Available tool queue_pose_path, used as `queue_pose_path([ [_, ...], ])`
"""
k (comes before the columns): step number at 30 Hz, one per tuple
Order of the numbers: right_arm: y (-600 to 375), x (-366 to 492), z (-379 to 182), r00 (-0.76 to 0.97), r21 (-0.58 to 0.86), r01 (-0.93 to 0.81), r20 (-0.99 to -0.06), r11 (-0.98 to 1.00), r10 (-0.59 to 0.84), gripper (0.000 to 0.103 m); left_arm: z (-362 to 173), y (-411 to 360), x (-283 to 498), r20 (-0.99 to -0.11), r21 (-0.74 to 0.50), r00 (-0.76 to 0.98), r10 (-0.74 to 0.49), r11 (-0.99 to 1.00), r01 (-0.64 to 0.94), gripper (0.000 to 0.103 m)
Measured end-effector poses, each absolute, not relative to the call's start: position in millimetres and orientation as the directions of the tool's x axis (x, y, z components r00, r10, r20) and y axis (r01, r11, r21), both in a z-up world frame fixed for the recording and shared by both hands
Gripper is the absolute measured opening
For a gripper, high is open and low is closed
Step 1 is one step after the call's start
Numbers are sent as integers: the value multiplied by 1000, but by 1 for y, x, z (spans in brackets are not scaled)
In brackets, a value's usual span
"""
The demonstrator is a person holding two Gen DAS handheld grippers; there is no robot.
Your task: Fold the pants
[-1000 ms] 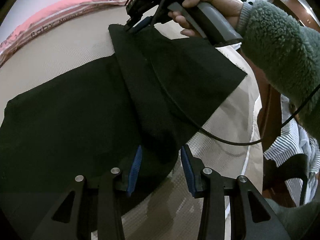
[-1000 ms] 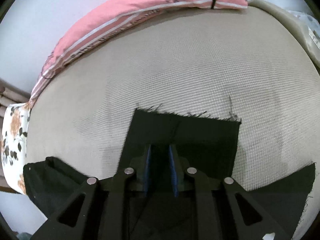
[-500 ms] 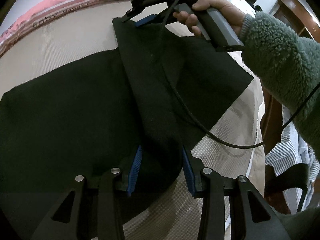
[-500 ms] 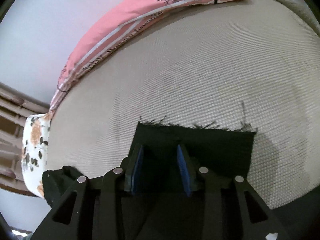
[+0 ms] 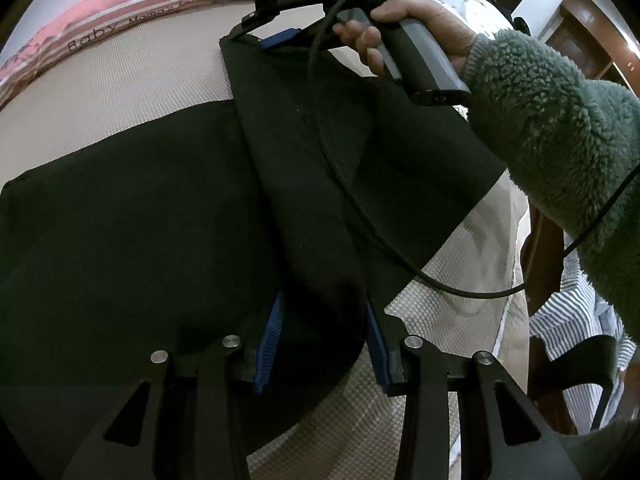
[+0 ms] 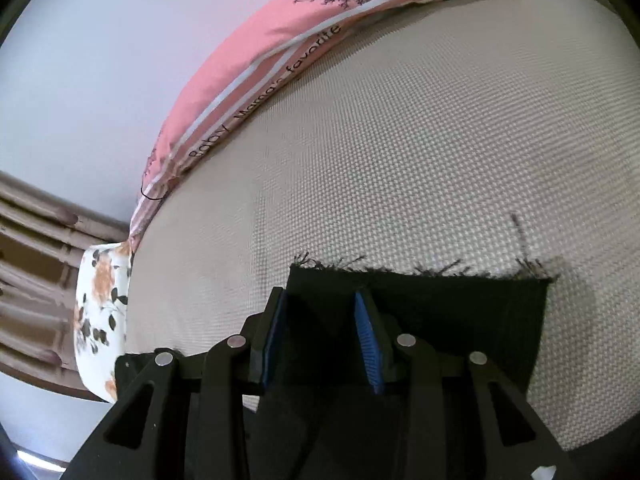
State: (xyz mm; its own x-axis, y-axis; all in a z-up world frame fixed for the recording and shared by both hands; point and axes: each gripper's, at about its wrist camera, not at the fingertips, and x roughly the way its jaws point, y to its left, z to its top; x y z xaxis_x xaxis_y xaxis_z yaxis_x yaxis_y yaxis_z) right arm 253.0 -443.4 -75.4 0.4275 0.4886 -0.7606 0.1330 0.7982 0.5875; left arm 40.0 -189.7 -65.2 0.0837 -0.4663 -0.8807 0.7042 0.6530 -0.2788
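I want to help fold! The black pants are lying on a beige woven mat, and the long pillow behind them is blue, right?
Not quite: the long pillow is pink, as the right wrist view shows. The black pants do lie on the beige woven mat.

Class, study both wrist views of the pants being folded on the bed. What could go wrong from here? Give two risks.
1. The black cable from the right gripper trails across the pants; it might get trapped under the fold.
2. The left gripper holds only a bunched ridge of cloth near the bed edge, so the leg may slip or crease unevenly.
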Motion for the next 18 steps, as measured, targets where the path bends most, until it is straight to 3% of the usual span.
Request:
queue_pose_path([
  [2,-442,251,-75,400,566,136,-782,813,477,8,-65,-190,39,-880,-273,92,-466,655,705,40],
  [9,-459,211,-20,496,503,195,-791,842,358,4,-57,-193,40,-877,-262,109,-468,655,708,35],
  [13,-498,146,23,566,411,284,-801,866,195,4,-51,-198,37,-876,-224,136,-463,640,735,34],
  [18,-545,47,25,526,296,478,-851,827,1,4,-49,-208,29,-873,-199,139,-468,600,774,34],
])
